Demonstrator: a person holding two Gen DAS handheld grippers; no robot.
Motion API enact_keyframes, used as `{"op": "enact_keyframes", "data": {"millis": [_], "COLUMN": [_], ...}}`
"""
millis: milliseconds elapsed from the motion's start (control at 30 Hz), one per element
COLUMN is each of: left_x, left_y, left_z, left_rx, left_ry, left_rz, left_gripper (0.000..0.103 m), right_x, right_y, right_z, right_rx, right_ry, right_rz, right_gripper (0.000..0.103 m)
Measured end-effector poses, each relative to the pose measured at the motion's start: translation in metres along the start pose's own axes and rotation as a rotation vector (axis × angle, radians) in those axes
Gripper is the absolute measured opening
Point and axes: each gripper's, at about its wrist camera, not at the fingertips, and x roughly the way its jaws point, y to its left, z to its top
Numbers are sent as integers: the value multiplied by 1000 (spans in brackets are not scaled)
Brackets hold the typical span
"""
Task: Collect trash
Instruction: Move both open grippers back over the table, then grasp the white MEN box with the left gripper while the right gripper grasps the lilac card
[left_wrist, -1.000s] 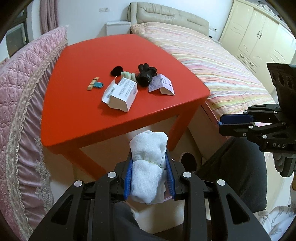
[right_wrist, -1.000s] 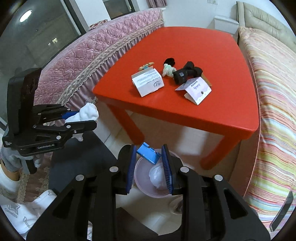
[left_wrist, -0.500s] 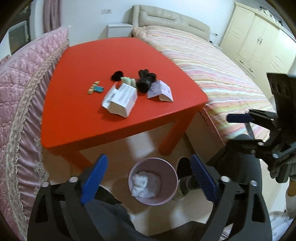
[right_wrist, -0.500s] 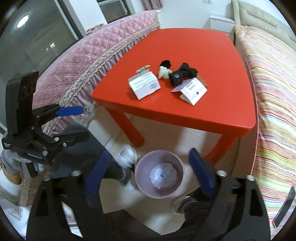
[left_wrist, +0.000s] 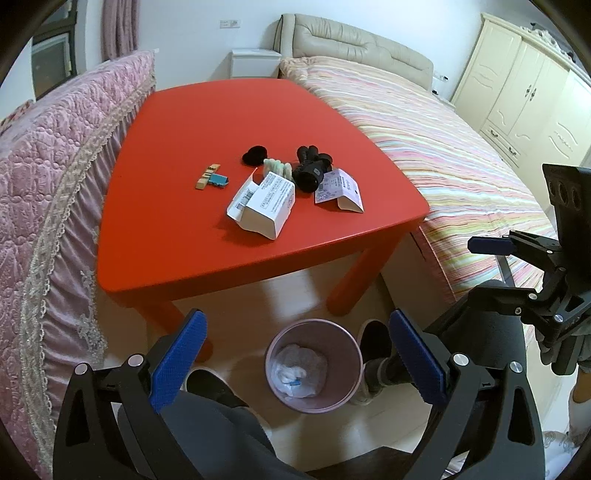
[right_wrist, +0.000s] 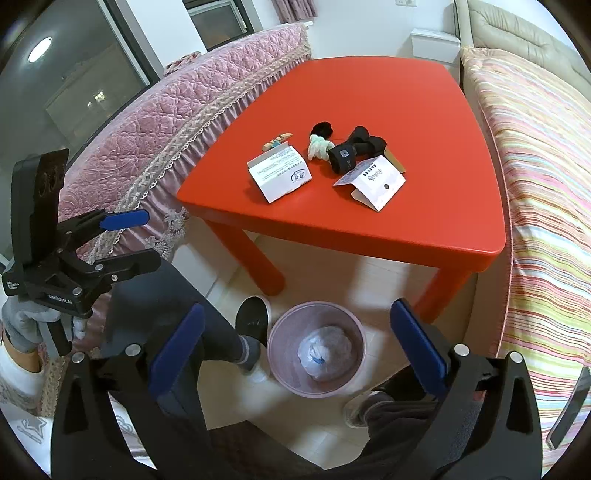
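Note:
A pink waste bin stands on the floor in front of the red table. A white wad with a small blue scrap lies in it. My left gripper is open and empty above the bin. My right gripper is open and empty above it too. On the table lie a white box, a folded card, a black roll, a black pad, a pale green item and a small wooden and blue piece.
A pink quilted sofa borders the table's left. A striped bed lies on its right, a cream wardrobe beyond. The person's feet and dark legs stand beside the bin.
Both grippers opened. The white wad fell from the left gripper and the blue scrap from the right one into the bin. Both grippers have risen slightly.

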Motion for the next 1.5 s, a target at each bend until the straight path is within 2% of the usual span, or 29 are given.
{"op": "enact_keyframes", "data": {"millis": [400,700,1133,1500], "left_x": [0,10,52,100], "left_y": [8,20,31,36], "left_z": [11,37,83,103], "left_rx": [2,35,114,165], "left_ry": [-9,-4,74,176], "left_rz": [5,8,-2,-56], "left_gripper": [95,95,95,95], "right_x": [1,8,61,109], "right_y": [-7,-23,-49,-72], "right_z": [15,49,96,119], "right_rx": [-5,-62,-237,-340], "right_ry": [-8,0,118,211], "right_rz": [7,-30,-83,-40], "right_gripper": [99,99,99,99]}}
